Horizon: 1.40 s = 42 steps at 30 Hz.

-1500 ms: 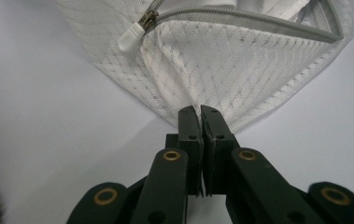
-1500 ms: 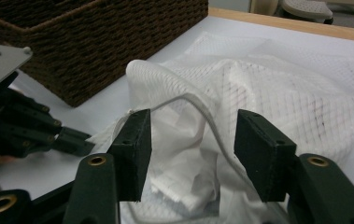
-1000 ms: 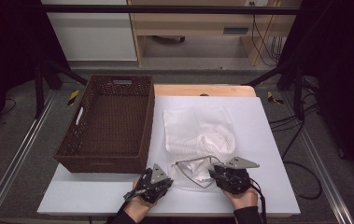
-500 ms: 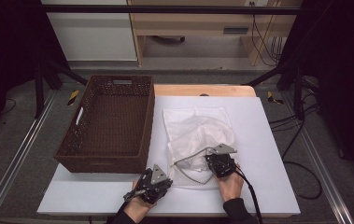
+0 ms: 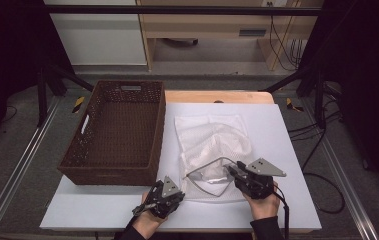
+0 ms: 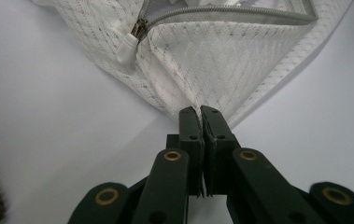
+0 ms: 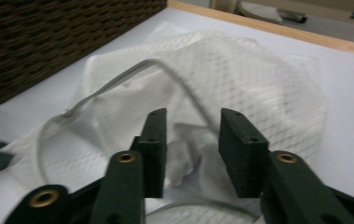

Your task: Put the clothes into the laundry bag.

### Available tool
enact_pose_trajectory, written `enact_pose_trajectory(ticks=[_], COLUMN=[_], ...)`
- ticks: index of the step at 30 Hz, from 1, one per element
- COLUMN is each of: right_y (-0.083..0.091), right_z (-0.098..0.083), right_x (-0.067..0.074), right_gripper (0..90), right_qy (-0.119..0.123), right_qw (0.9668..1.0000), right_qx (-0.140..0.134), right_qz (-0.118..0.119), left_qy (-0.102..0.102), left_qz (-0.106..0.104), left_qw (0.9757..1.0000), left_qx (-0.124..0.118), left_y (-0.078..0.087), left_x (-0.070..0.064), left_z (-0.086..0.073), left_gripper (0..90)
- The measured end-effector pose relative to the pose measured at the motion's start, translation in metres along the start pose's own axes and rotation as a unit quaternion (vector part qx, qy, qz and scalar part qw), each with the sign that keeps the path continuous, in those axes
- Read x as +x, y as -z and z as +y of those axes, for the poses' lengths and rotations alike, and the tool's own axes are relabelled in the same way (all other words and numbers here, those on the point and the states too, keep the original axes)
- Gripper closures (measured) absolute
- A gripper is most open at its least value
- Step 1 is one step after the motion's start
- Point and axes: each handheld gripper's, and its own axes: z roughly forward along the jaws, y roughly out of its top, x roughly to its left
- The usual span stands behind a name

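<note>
A white mesh bag lies on the white table, its grey zipper edge arching up at the near end. My left gripper is shut on the bag's near left corner; in the left gripper view the jaws pinch the mesh just below the zipper pull. My right gripper hovers at the bag's opening. Its jaws have just been opening and now stand apart. The zipper edge and a crumpled white cloth lie beyond the gap, and neither pad touches them.
A dark brown woven basket stands on the table's left half, close to the bag; its wall shows in the right gripper view. A wooden strip runs along the table's far edge. Bare table lies right of the bag.
The right gripper reached left over the bag's opening, then drew back to the right and rose, with its jaws now apart. The left gripper has kept still on the corner.
</note>
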Motion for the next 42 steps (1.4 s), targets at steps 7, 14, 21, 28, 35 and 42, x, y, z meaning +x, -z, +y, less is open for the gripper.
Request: enact_pose_trajectory(ticks=[7, 14, 21, 28, 35, 42], right_y=[-0.031, -0.009, 0.013, -0.011, 0.0, 0.007], right_z=[0.006, 0.01, -0.013, -0.033, -0.024, -0.01], right_x=[-0.005, -0.006, -0.006, -0.006, 0.007, 0.033], right_gripper=[63.9, 88.4, 87.9, 87.1, 59.9, 55.6], right_qy=[-0.002, -0.016, -0.012, -0.021, -0.002, 0.011], right_qw=[0.999, 0.9998, 0.9973, 0.9932, 0.9976, 0.9959], right_qx=[0.026, 0.01, 0.055, 0.104, 0.048, 0.012], right_qz=[-0.035, -0.001, 0.048, 0.048, 0.05, 0.089], left_qy=[0.001, 0.004, 0.011, 0.014, 0.022, 0.001], left_qz=[-0.001, -0.001, -0.006, -0.003, -0.011, 0.028], left_qw=[1.0, 1.0, 0.9999, 0.9999, 0.9995, 0.9996], left_qx=[-0.001, 0.001, -0.001, -0.002, -0.017, -0.009], left_y=[0.0, 0.0, 0.004, 0.004, -0.002, -0.007], left_x=[0.0, 0.0, -0.002, -0.001, 0.002, -0.004], left_z=[0.0, 0.0, -0.001, -0.002, 0.003, 0.006], left_gripper=[86.5, 86.5, 86.5, 82.4, 57.6, 80.7])
